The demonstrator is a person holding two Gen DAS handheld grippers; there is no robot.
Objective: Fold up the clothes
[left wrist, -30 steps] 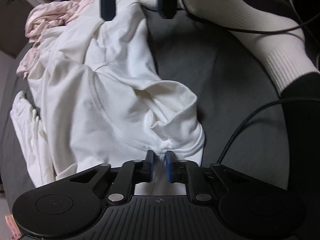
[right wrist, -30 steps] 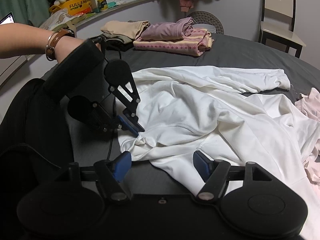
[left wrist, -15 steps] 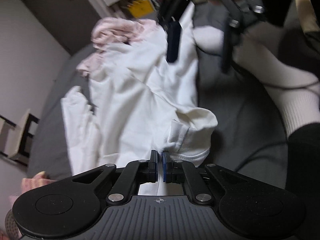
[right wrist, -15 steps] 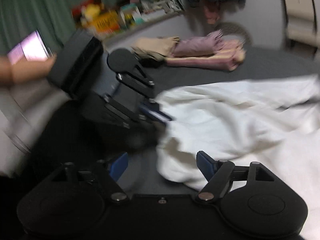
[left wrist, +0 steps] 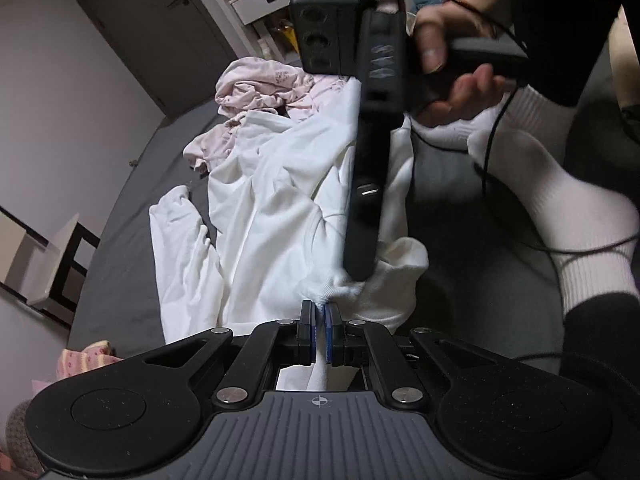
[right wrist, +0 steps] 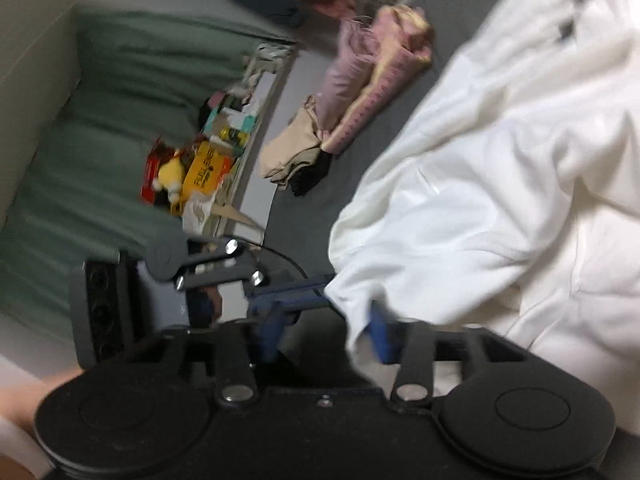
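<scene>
The white sweatshirt (left wrist: 276, 216) lies rumpled across the dark grey bed (left wrist: 120, 240), one long sleeve (left wrist: 180, 248) trailing off to the side, its ribbed hem (left wrist: 352, 292) bunched at the near edge. It looks soft, fairly thick and light; it should drape and sag rather than hold a line, so I'd say the stitched hem and cuffs are the sound places to pinch, being firmer than the loose body cloth.

The left gripper (left wrist: 319, 330) is clamped tight on a pinch of that hem, cloth squeezed between its blue pads. The right gripper (right wrist: 324, 332) is turned on its side, its fingers spread apart with the hem's edge hanging between them, not yet nipped; that view is blurred, so I can't say whether a pad touches the cloth.

Around it, a crumpled pink garment (left wrist: 260, 88) touches the sweatshirt's far end and could get dragged along. A folded stack of clothes (right wrist: 360, 92) sits well apart. The person's white-socked foot (left wrist: 560, 208) and a black cable (left wrist: 486, 160) lie just beside the hem, likely to snag a wide sweep.
</scene>
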